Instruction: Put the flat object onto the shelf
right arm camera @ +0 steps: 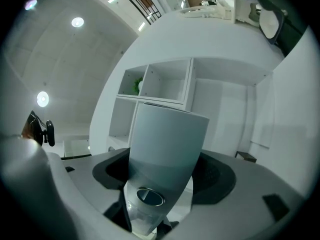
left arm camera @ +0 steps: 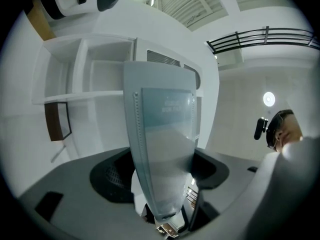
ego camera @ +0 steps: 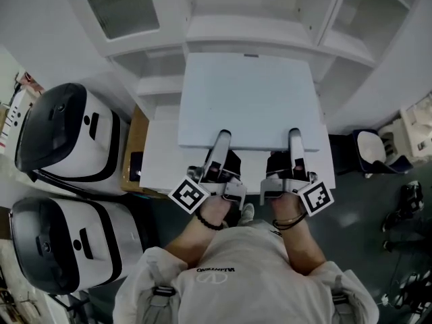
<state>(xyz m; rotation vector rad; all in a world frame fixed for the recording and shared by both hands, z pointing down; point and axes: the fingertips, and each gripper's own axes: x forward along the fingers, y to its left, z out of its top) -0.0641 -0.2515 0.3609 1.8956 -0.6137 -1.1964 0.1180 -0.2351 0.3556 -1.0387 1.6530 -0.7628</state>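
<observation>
Flat object: a pale, thin panel is held level in the air in front of the shelf, with its far edge turned toward the shelf and its near edge taken by both grippers.
Left gripper: its jaws are closed on the near edge of the flat object, left of the middle; in the left gripper view the panel is seen clamped between them, running away from the camera.
Right gripper: its jaws are likewise clamped on the near edge, right of the middle, and the panel is seen filling the gap in the right gripper view.
Marker cubes: one is seen on each gripper, at and.
Hands: the left hand and the right hand are wrapped round the grippers, each with a dark band at the wrist.
Bench: a white surface is seen under the panel.
Shelf: white, divided into open compartments.
Brown box: placed just left of the bench.
Machines: two rounded black-and-white units are seen at far left, at and.
</observation>
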